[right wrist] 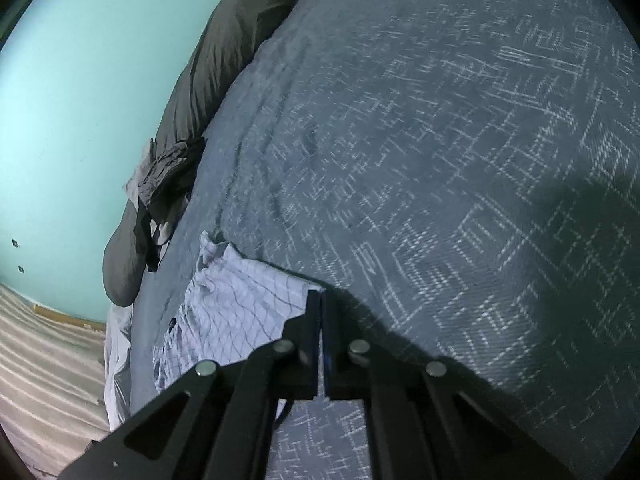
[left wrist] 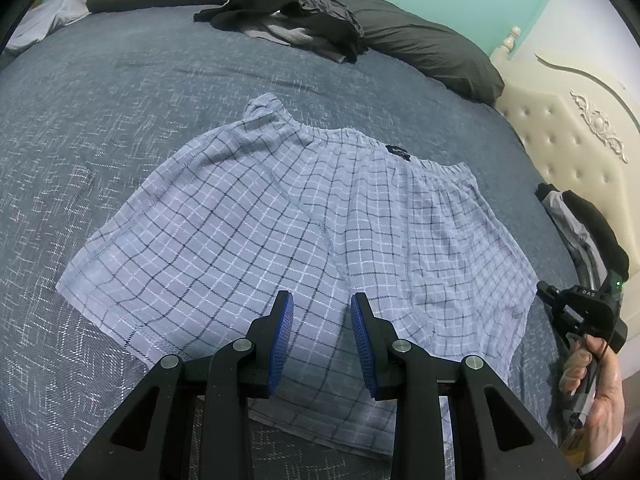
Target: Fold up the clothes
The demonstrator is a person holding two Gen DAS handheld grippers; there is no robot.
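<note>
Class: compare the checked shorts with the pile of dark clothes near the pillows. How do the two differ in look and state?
The checked shorts are pale blue with a grid pattern; the dark clothes are plain black and grey. The shorts lie spread flat, one garment; the dark clothes sit crumpled in a heap against the pillows. Both rest on the blue bedspread, unfolded.

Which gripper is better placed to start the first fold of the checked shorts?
Left. The left gripper hangs open above the checked shorts, near the crotch seam and leg hems. The right gripper is shut, with nothing visibly between its fingers, at a corner of the shorts out at the side.
</note>
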